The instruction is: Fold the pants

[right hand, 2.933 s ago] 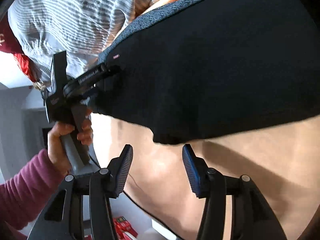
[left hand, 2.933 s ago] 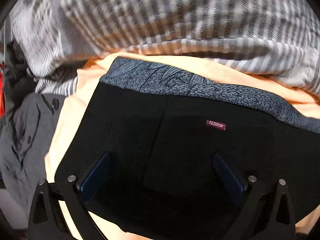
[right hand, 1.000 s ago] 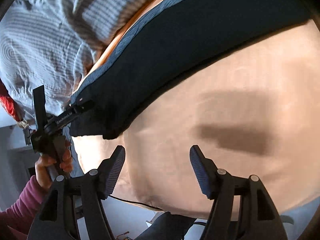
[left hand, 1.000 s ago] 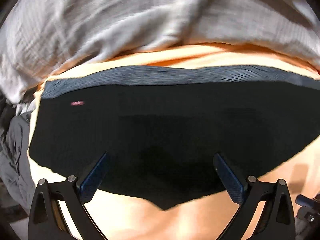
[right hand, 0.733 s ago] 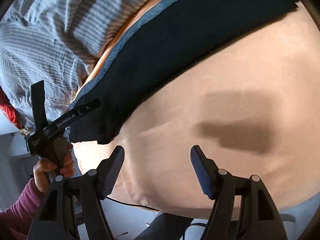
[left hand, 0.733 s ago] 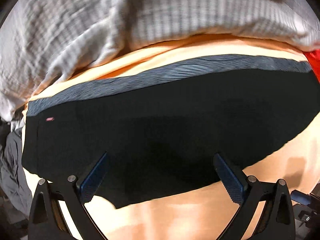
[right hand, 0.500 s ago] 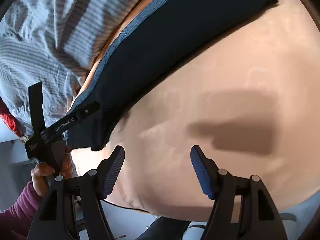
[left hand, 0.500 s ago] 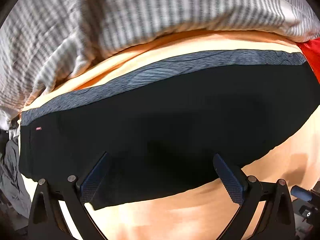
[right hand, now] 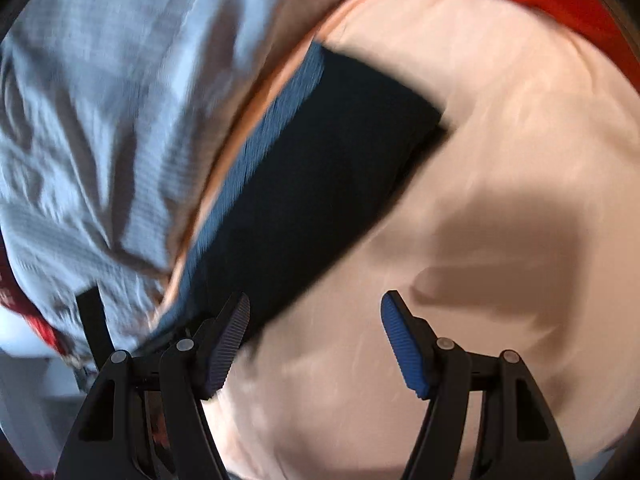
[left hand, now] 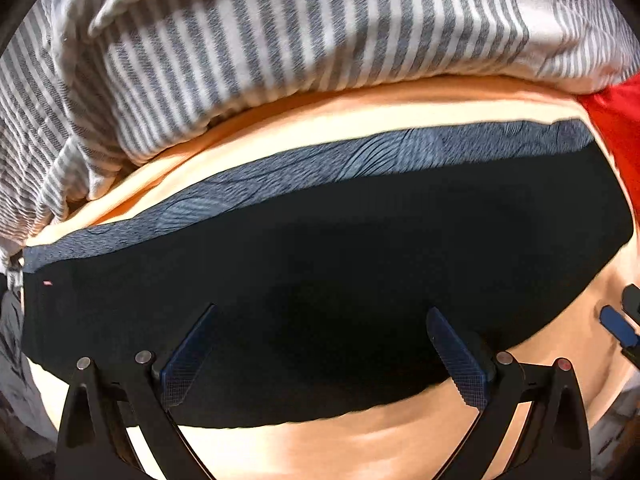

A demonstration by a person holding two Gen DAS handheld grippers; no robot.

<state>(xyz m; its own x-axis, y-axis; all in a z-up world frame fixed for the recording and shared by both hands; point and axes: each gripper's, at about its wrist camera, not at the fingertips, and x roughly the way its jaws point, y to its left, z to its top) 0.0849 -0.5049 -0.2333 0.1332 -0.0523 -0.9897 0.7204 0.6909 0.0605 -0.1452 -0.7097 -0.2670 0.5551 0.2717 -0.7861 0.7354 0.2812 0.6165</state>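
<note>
Black pants (left hand: 320,264) are laid flat, already folded narrow, on the peach sheet (left hand: 360,440) beside the striped duvet (left hand: 280,40). Left gripper (left hand: 320,352) and right gripper (right hand: 316,340) are held wide, nothing gripped. Risk — only the top layer gets pinched, so the fold skews.

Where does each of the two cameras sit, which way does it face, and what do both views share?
Left wrist: sits on the left gripper, facing down on the black pants spread on the peach sheet; its open jaws frame the pants.
Right wrist: sits on the right gripper, tilted down over the sheet; its open jaws hold nothing.
Shared: the pants, the sheet, the striped cloth and the red cloth.
</note>
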